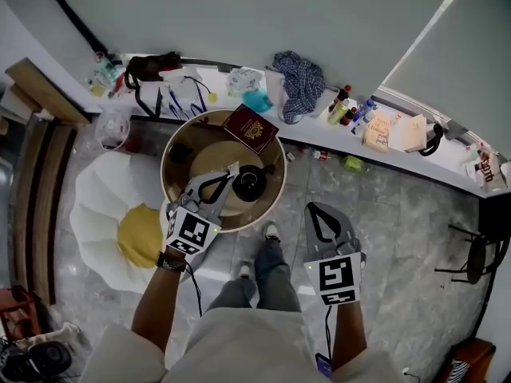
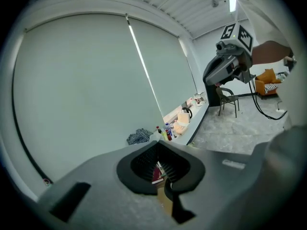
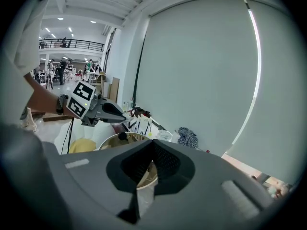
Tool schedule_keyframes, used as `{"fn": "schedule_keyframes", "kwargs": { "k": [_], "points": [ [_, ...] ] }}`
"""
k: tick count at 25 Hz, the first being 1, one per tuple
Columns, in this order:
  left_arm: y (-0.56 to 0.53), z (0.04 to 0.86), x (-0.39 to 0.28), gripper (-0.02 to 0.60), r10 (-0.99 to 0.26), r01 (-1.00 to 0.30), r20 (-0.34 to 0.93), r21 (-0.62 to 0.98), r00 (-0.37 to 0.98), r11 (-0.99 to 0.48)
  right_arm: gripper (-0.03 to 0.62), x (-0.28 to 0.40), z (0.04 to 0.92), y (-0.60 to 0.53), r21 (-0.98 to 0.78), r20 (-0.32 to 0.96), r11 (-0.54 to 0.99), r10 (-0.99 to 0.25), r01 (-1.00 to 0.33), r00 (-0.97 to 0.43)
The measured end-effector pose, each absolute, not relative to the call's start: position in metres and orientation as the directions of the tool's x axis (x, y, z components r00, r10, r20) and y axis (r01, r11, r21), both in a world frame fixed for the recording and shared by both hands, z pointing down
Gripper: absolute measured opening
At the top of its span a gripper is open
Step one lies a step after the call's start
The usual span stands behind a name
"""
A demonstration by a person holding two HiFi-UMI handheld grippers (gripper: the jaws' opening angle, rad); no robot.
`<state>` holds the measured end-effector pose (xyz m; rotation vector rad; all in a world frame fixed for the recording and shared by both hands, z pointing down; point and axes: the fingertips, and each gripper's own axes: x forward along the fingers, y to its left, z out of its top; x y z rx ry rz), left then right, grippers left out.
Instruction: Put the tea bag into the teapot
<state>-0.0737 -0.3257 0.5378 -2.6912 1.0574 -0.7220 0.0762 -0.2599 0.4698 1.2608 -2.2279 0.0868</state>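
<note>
A black teapot stands near the middle of a round wooden table. My left gripper hovers over the table just left of the teapot, its jaws shut tip to tip. No tea bag shows between them or anywhere on the table. In its own view the left gripper has closed tips, with nothing seen in them. My right gripper is off the table to the right, above the floor, also shut and empty. Its own view shows the right gripper with the table's rim beyond.
A maroon booklet lies on the table's far edge. A white petal-shaped seat with a yellow centre sits left of the table. A cluttered ledge runs along the wall with a checked cloth and bottles. A black chair stands far right.
</note>
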Motion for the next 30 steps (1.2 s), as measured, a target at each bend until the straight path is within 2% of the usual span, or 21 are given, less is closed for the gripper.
{"fn": "schedule_keyframes", "kwargs": {
  "k": [10,18,30],
  "points": [
    [-0.361,0.637,-0.056,0.006,-0.575,-0.606,0.499,-0.118,0.649,-0.786,0.006,0.099,0.502,-0.284,0.188,0.565,0.548,-0.739,-0.815,-0.366],
    [-0.371,0.713,-0.049,0.006,-0.504,-0.649,0.556,0.087,0.661,-0.756,0.006,0.106,0.525,-0.284,0.100,0.601,0.545,-0.700,-0.832,-0.386],
    [-0.379,0.782,-0.035,0.008,-0.414,-0.673,0.663,0.187,0.624,-0.715,0.006,0.124,0.556,-0.302,0.049,0.646,0.532,-0.663,-0.845,-0.379]
  ]
}}
